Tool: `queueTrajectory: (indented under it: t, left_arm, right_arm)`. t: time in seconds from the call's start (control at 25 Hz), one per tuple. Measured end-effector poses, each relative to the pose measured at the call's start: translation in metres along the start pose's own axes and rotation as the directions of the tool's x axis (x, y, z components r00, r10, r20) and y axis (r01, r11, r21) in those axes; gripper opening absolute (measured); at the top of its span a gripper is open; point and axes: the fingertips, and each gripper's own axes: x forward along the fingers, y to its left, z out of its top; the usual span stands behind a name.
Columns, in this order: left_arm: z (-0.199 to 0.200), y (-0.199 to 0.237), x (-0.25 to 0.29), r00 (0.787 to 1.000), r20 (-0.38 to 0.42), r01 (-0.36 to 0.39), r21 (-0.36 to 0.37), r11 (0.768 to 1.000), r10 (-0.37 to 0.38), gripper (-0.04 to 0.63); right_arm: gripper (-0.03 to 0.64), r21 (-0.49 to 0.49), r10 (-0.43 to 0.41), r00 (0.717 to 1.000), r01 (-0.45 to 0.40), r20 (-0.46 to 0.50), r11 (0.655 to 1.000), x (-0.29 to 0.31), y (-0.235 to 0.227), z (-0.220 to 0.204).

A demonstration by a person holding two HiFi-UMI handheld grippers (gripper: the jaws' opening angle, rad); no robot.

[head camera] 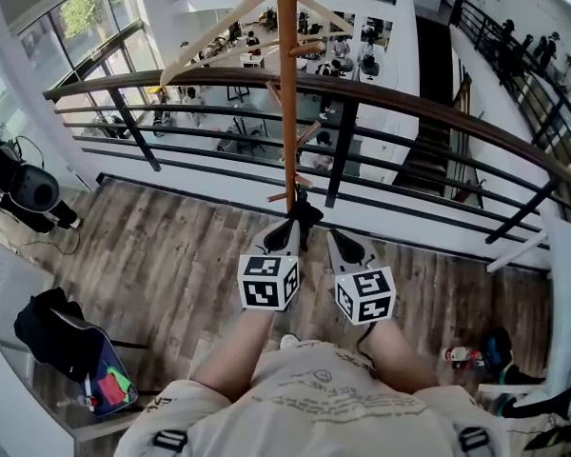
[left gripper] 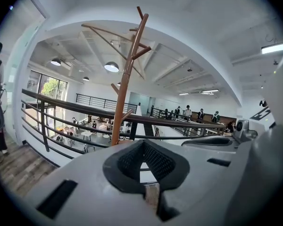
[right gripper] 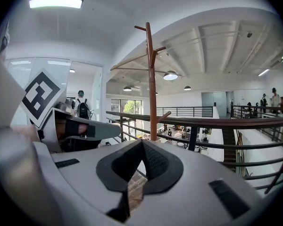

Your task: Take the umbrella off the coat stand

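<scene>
Umbrella: cannot be made out in any view; only a small dark shape low on the coat stand [head camera: 285, 84], by its bottom pegs, too small to name.
Stand top: cut off by the upper edge of the head view.
Stand foot: hidden behind the gripper bodies in both gripper views.
Left gripper [left gripper: 142, 144]: tongs together, nothing between them; pointed at the stand, just short of it.
Right gripper [right gripper: 142, 142]: tongs together, nothing between them; close beside the left one, on the near side of the stand.
Railing [head camera: 409, 98]: dark bars just beyond the stand; touching or apart cannot be told.
Black bag [head camera: 57, 336]: on the wooden floor [head camera: 171, 255], well left of the stand.
Lower level: people and tables far past the stand, small and blurred.
</scene>
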Motion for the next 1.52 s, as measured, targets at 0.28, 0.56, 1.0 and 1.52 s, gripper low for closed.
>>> queueTrajectory:
  t: [0.28, 0.56, 1.0, 1.52]
  left_arm:
    - [-0.002, 0.023, 0.016, 1.000, -0.014, -0.007, -0.014, 1.000, 0.006, 0.005]
    - [-0.001, 0.036, 0.024, 0.999, -0.025, -0.038, 0.002, 0.999, 0.038, 0.005]
    - [0.015, 0.055, 0.081, 0.986, -0.029, -0.164, -0.011, 0.986, 0.164, 0.005]
    - [0.013, 0.089, 0.107, 0.947, -0.049, -0.319, -0.042, 0.947, 0.317, 0.005]
  right_arm:
    - [0.003, 0.000, 0.016, 1.000, -0.016, -0.021, 1.000, 0.032, -0.004, -0.006]
    - [0.003, 0.042, 0.021, 1.000, -0.020, -0.019, 0.999, 0.059, -0.015, -0.005]
    - [0.003, 0.012, 0.133, 0.990, -0.133, -0.041, 0.991, 0.131, -0.062, -0.002]
    - [0.158, -0.007, 0.330, 0.936, -0.333, -0.120, 0.943, 0.198, -0.066, -0.040]
